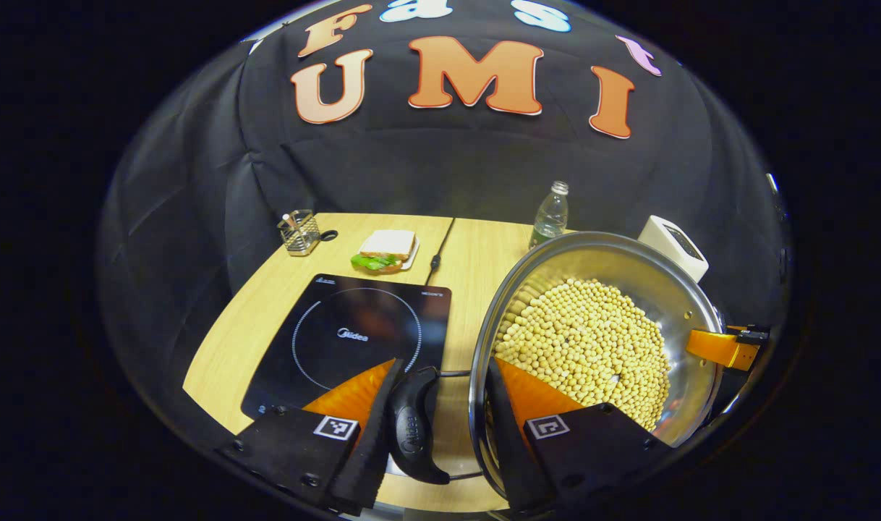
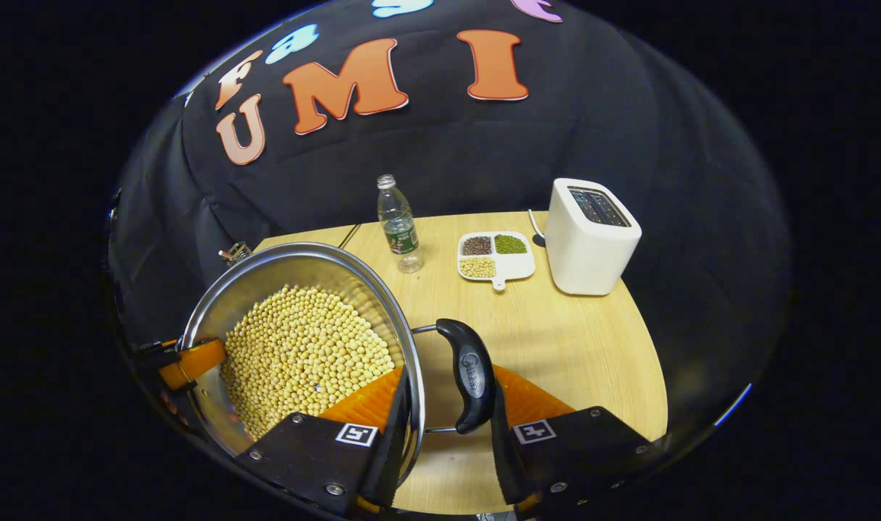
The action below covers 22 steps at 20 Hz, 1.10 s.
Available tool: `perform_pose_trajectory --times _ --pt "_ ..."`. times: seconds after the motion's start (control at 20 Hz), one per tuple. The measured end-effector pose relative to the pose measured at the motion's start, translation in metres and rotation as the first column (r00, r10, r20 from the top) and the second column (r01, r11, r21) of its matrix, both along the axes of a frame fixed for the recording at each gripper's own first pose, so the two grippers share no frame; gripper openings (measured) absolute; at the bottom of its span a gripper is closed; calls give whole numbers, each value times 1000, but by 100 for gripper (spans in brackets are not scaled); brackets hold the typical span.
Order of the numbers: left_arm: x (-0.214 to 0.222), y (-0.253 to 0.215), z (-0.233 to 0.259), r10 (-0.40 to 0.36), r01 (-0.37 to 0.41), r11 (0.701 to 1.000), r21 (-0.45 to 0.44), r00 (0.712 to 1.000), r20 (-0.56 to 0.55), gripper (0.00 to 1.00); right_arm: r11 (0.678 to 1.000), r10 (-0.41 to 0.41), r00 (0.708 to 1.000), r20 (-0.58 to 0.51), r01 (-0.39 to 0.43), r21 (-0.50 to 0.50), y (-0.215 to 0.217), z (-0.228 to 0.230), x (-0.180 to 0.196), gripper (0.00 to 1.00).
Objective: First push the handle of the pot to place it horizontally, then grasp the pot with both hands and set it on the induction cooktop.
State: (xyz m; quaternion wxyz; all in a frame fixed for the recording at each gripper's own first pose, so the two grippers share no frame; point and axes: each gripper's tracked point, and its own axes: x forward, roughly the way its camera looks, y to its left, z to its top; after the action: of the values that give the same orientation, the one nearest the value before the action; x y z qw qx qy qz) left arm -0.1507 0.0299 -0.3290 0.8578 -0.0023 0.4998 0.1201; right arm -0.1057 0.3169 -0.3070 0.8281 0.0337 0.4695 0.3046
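On the left of the left gripper view the induction cooktop point(image 1: 354, 340) lies bare on the wooden table point(image 1: 260, 304), and just to its right the left gripper point(image 1: 440, 427) straddles the pot's left handle point(image 1: 415, 427): one finger sits outside the handle, the other inside the rim, over the soybeans point(image 1: 585, 347). The jaws are fairly narrow around handle and rim, though I cannot tell whether both fingers press. The pot point(image 1: 628, 257) itself stands beside the cooktop, not on it. In the right gripper view, the right gripper point(image 2: 448, 434) takes the mirrored hold on the right handle point(image 2: 469, 376), one finger inside the rim and one outside the handle, equally narrow. Both handles look level, so the pushing step appears done and the two-handed grasp is in hand. The next move calls for firm closure on each side, then an even lift and a sideways carry left onto the glass, keeping the pot flat so no beans spill.
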Motion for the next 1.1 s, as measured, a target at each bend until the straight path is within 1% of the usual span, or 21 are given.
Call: perform_pose_trajectory --times 0.25,0.35,0.4,0.5,0.55,0.6,0.7,0.75,0.85,1.0,1.05,1.1 --pt "10 53 9 7 -7 1000 -15 1000 4 69 1000 -2 1000 29 2 -2 54 19 -6 54" --pt "15 81 9 6 -5 1000 -18 1000 4 69 1000 4 1000 30 -4 -4 78 27 -12 54" --pt "15 93 9 6 -6 1000 -17 1000 3 71 1000 9 999 32 -9 -7 90 30 -16 54" --pt "18 119 9 9 -8 1000 -11 1000 7 70 1000 23 999 44 -22 -10 119 38 -22 54" --pt "19 131 7 11 -11 1000 -6 1000 9 69 1000 27 999 47 -27 -12 133 41 -24 49" --pt "20 144 6 17 -17 1000 -5 1000 9 71 999 32 998 47 -31 -13 146 42 -25 54" --pt "21 175 4 28 -28 1000 -6 1000 8 71 999 41 998 51 -41 -13 173 46 -31 54" --pt "24 189 1 31 -31 999 -8 999 6 70 999 44 998 51 -44 -14 183 49 -34 54" --pt "24 209 1 36 -36 999 -6 999 4 71 999 50 998 49 -49 -14 205 50 -38 54" --pt "27 230 0 51 -51 999 -6 999 2 70 998 63 997 51 -63 -15 230 53 -43 54" --pt "27 236 0 57 -57 998 -4 998 -1 70 998 68 997 49 -67 -15 238 53 -44 49" --pt "26 242 0 64 -64 998 0 998 -2 70 997 75 996 48 -74 -17 246 52 -47 49"
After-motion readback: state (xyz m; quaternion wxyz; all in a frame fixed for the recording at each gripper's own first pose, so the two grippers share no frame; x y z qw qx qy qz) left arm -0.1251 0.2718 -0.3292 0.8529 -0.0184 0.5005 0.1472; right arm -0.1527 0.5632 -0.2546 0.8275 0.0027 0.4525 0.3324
